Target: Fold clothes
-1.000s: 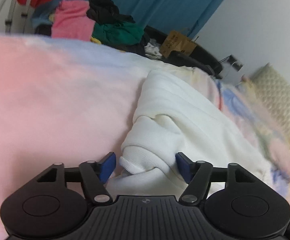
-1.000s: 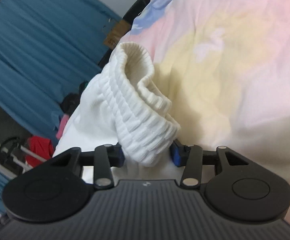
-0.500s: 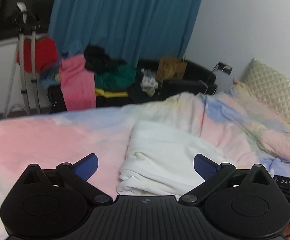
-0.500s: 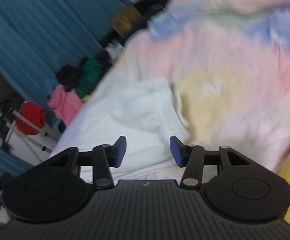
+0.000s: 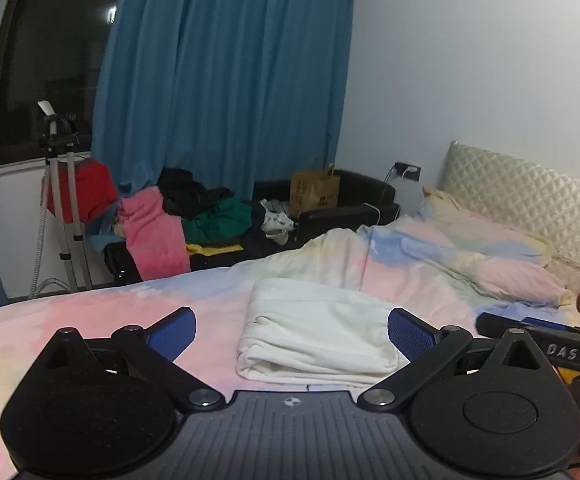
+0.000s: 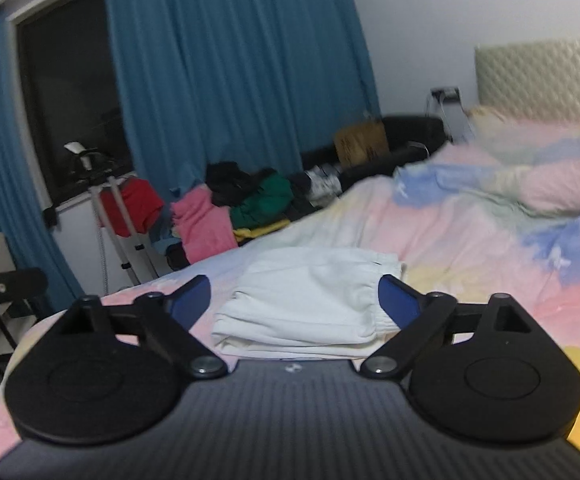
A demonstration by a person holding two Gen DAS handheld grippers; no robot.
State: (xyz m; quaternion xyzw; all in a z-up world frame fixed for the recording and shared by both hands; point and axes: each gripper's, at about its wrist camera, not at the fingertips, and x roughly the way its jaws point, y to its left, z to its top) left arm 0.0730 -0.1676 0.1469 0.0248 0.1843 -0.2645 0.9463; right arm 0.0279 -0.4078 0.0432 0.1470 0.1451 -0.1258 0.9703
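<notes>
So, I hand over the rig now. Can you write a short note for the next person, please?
Left gripper: open, holding nothing, above the bed.
Right gripper: open, holding nothing.
White garment: folded into a flat stack on the pastel duvet, touched by neither gripper.
Done: this fold looks complete.
Left: probably the unfolded clothes pile by the blue curtain.

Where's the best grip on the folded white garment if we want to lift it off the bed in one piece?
Probably the near folded edge of the white garment, where the layers stack into a rounded roll. Come in low from the front, along the bedspread, one finger under the stack and one on top. Both the left gripper and right gripper are open and clear of it, so pinching both near corners should keep the fold together.
</notes>
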